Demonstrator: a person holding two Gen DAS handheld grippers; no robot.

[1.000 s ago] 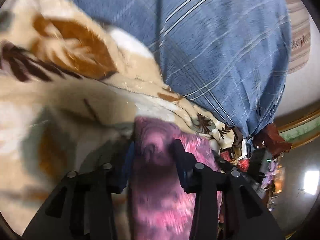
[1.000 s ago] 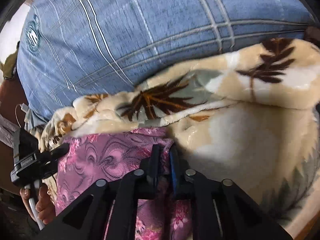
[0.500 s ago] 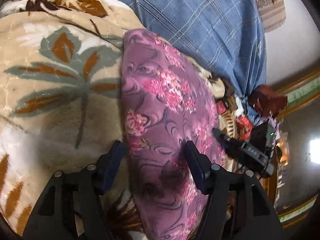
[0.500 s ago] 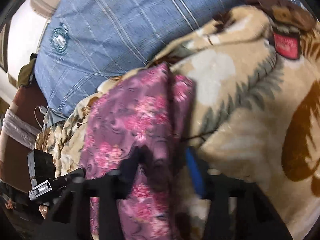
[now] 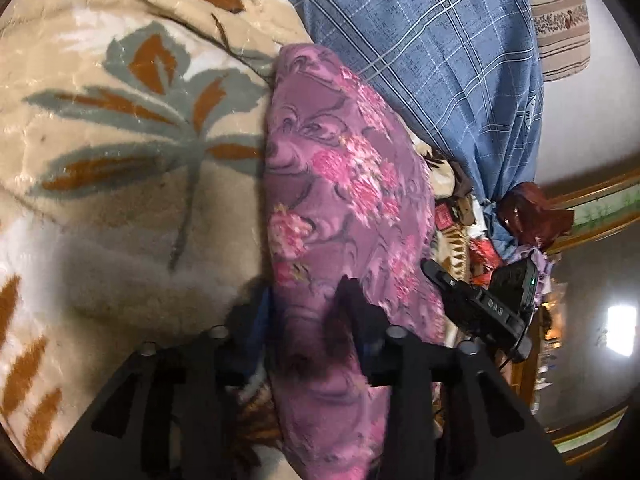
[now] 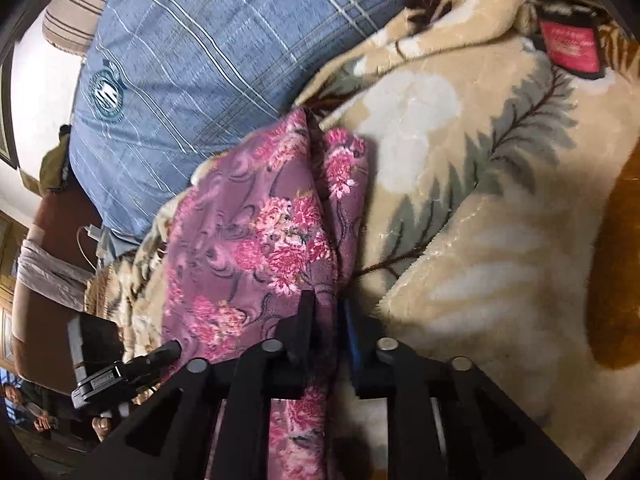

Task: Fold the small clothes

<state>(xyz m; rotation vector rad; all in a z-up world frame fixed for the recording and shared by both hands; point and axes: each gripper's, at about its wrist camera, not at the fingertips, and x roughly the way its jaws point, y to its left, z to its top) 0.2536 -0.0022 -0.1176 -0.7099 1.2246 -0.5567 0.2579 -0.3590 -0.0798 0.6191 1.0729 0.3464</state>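
A purple garment with pink flowers (image 5: pixel 340 168) lies as a long folded strip on a beige leaf-patterned blanket (image 5: pixel 120 140). My left gripper (image 5: pixel 306 300) holds the strip's near end, its jaws closing with the fabric bunched between the pads. In the right wrist view the same garment (image 6: pixel 260 220) runs away from me over the blanket (image 6: pixel 480 200). My right gripper (image 6: pixel 328 316) pinches a fold along the garment's right edge in a narrow gap, its jaws closing too. Below each grip the cloth is hidden by the fingers.
A large blue checked cushion (image 5: pixel 420 40) (image 6: pixel 200 60) rises behind the garment's far end. A red label (image 6: pixel 568 44) sits on the blanket at top right. Mixed clutter (image 5: pixel 472 232) lies off the bed's edge, by the black body of the right-hand tool (image 5: pixel 488 308).
Both grippers have pulled back across the blanket, and the garment now lies stretched out ahead instead of bunched close. The left jaws widened, then narrowed on the fabric again.
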